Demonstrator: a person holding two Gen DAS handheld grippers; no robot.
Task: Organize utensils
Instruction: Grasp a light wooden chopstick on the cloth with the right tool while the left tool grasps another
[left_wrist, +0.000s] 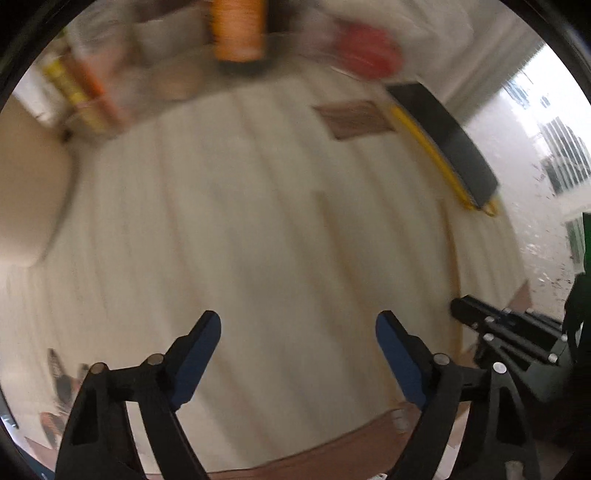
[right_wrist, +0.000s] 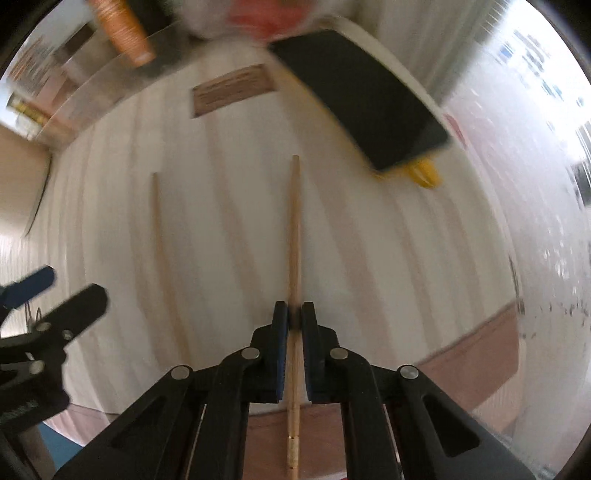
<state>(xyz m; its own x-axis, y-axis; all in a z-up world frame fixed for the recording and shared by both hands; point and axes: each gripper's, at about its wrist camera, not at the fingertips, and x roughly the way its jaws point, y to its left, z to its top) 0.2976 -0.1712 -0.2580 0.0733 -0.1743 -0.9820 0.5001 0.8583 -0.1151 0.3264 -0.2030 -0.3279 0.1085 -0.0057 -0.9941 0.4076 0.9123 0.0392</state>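
Blur across the whole left wrist view. Left gripper (left_wrist: 298, 332) hangs over the white striped table cloth (left_wrist: 258, 206), fingers spread wide, nothing between them. Far edge of the table: orange cylinder (left_wrist: 239, 29), red object (left_wrist: 369, 50), both too smeared to identify. Brown card (left_wrist: 352, 119) lies flat on the cloth; just to its right a black slab (left_wrist: 445, 138) sits on top of a yellow thing (left_wrist: 424, 146). Right gripper (left_wrist: 506, 330) shows at the right edge, side-on.

Right wrist view, sharper. Right gripper (right_wrist: 294, 314) has its jaws pressed in on a wooden chopstick (right_wrist: 294, 236), which runs straight ahead along the fingers, tip pointing toward the card. Whether that tip touches the cloth, cannot tell. Second chopstick (right_wrist: 164, 266) lies on the cloth to the left, roughly parallel, well apart from the first. Left gripper's spread fingers enter at the left edge.
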